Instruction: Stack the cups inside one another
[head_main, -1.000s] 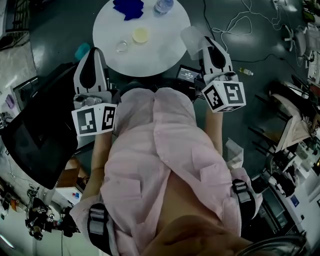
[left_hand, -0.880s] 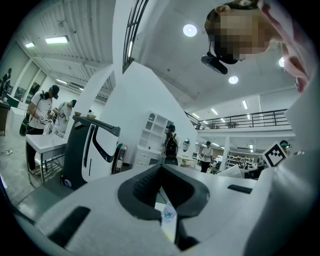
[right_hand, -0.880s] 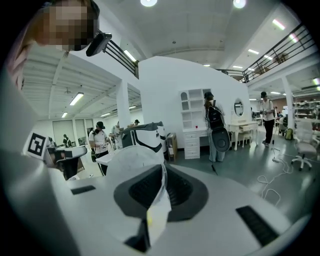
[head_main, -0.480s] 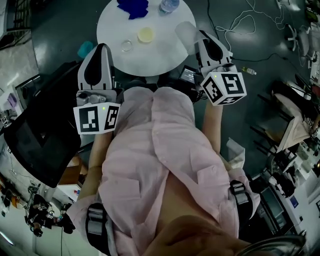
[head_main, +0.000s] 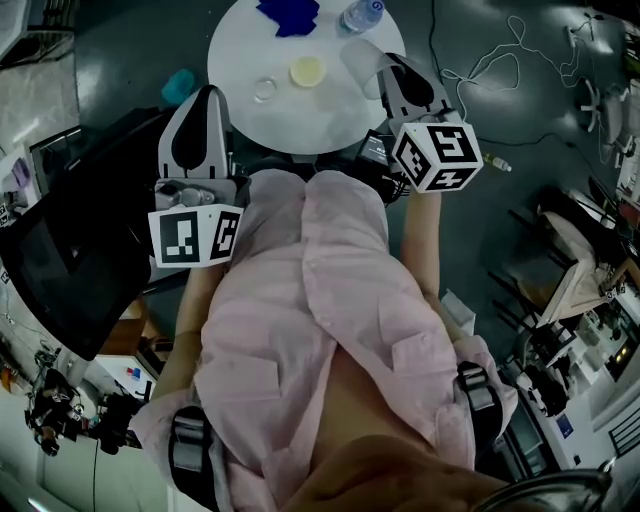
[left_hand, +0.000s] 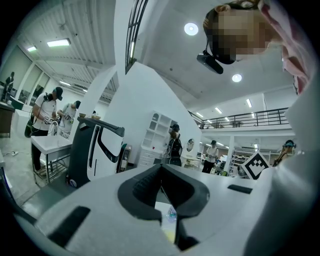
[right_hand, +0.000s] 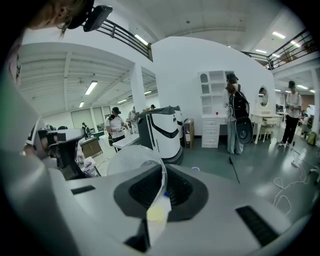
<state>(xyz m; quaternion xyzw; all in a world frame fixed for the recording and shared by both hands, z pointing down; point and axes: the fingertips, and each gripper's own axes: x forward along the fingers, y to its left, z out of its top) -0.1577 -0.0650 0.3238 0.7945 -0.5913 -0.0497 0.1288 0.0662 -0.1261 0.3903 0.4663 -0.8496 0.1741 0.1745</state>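
Observation:
A round white table (head_main: 330, 120) carries a small yellow cup (head_main: 307, 71) and a clear cup (head_main: 265, 89). My right gripper (head_main: 376, 64) is shut on the wall of another clear cup (head_main: 358, 54), held tilted over the table's right edge. In the right gripper view that clear cup (right_hand: 134, 161) stands out to the left of the right gripper (right_hand: 162, 192), and the yellow cup (right_hand: 155, 214) shows through the gap below. My left gripper (head_main: 206, 94) hangs off the table's left side, its jaws together with nothing between them; they also meet in the left gripper view (left_hand: 161, 176).
A blue crumpled item (head_main: 288, 14) and a water bottle (head_main: 360, 15) lie at the table's far side. A teal object (head_main: 179, 85) sits left of the table beyond my left gripper. A black chair (head_main: 70, 260) is at the left, and cables (head_main: 480, 60) trail on the floor at the right.
My right gripper has carried the clear cup from off the table's right edge inward over the tabletop and lower. The left gripper has stayed in place.

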